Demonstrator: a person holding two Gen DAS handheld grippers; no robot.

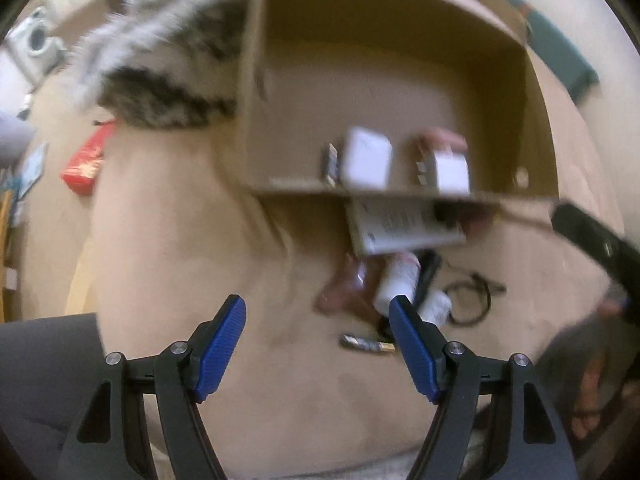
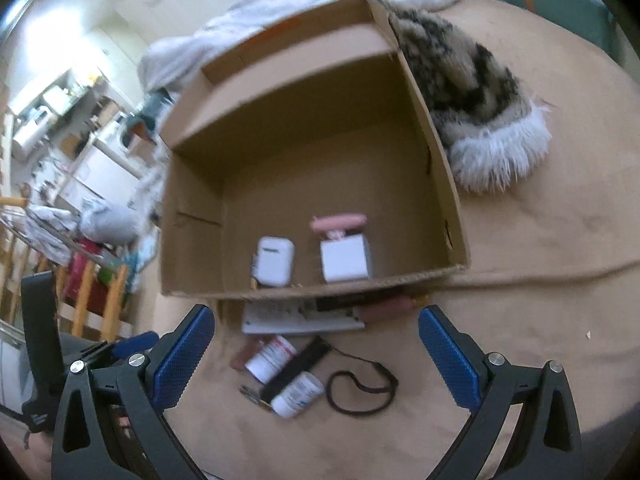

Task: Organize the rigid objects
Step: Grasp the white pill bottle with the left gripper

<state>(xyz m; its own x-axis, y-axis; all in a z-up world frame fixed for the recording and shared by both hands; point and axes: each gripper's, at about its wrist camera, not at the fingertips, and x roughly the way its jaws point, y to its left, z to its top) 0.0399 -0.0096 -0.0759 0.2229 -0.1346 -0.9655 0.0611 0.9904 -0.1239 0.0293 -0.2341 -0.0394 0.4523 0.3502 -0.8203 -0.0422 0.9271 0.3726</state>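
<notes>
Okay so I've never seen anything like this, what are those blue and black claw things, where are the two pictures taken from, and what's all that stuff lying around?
Those claws are two handheld grippers, one in each of a person's hands. Each carries a camera looking along its fingers, one picture per gripper. The left gripper and right gripper are both open, holding nothing. Ahead is a cardboard box on a tan cover, with a white case, a white cube box and a pink item inside. In front lie two white bottles, a flat white package and a black cord.
</notes>
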